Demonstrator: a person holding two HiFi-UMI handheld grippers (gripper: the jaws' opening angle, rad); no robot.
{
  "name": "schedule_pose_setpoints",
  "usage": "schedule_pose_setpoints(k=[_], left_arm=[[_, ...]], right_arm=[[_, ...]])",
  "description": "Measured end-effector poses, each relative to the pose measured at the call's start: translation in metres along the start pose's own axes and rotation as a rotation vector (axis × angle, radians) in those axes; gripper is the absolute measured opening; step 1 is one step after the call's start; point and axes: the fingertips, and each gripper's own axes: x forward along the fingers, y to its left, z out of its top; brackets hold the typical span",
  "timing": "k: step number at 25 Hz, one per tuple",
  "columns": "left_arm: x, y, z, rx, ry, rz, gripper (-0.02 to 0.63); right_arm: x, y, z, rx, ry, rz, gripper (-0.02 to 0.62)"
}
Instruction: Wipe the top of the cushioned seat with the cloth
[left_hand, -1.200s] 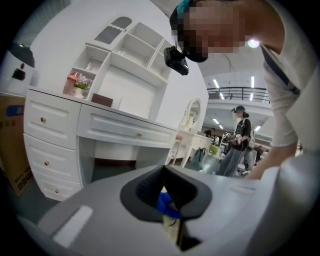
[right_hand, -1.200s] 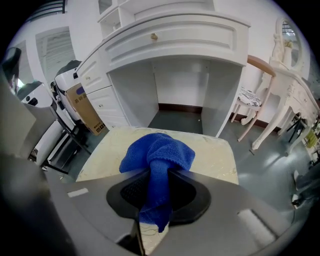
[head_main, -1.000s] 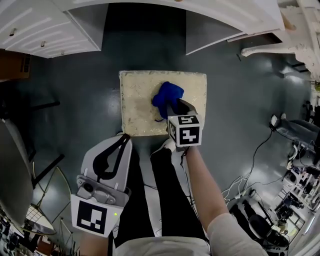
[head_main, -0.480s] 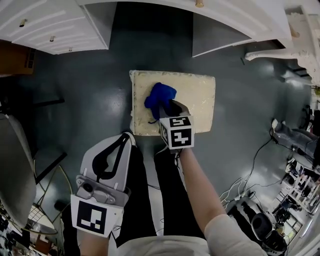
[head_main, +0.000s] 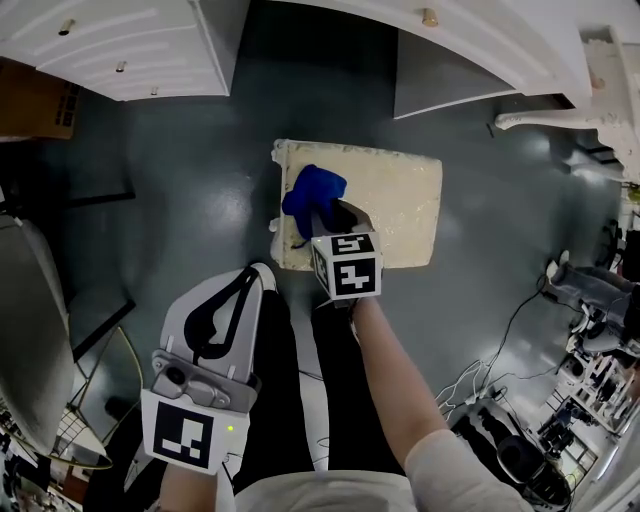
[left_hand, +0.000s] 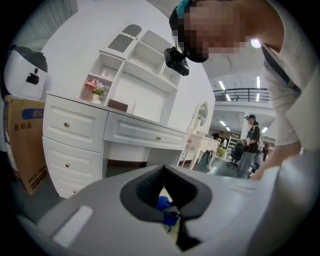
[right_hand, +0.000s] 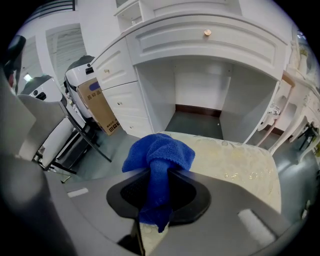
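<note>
In the head view the cushioned seat (head_main: 400, 200) lies flat on the dark floor (head_main: 180, 180), just in front of the white dresser (head_main: 120, 50). The blue cloth (head_main: 312, 192) sits bunched on the seat's left part, close to its left edge. The right gripper (head_main: 335, 215) reaches from the near side and touches the cloth, while the left gripper (head_main: 243, 280) hangs well apart, nearer and to the left, over the floor beside the person's leg (head_main: 270, 400). In the left gripper view its jaws stand together with nothing between them; the dresser's drawers and a cardboard box (left_hand: 22, 145) at the left show beyond. In the right gripper view the jaws are pressed tight on a fold of the cloth, whose bulk bulges out ahead of them and rests on the pale seat top, with the dresser's kneehole farther off.
</note>
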Motion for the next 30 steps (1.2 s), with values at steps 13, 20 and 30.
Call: schedule_pose_setpoints(k=[13, 20, 30], left_arm=[[-0.01, 0.006, -0.005, -0.004, -0.003, 0.004, 0.0], [-0.011, 0.0, -0.005, 0.0, -0.001, -0.001, 0.0], [-0.009, -0.009, -0.004, 0.012, -0.001, -0.009, 0.0]], right_arm=[[0.004, 0.019, 0.002, -0.016, -0.008, 0.019, 0.091], [-0.001, 0.021, -0.004, -0.012, -0.014, 0.03, 0.091], [-0.014, 0.031, -0.03, -0.015, 0.001, 0.056, 0.091]])
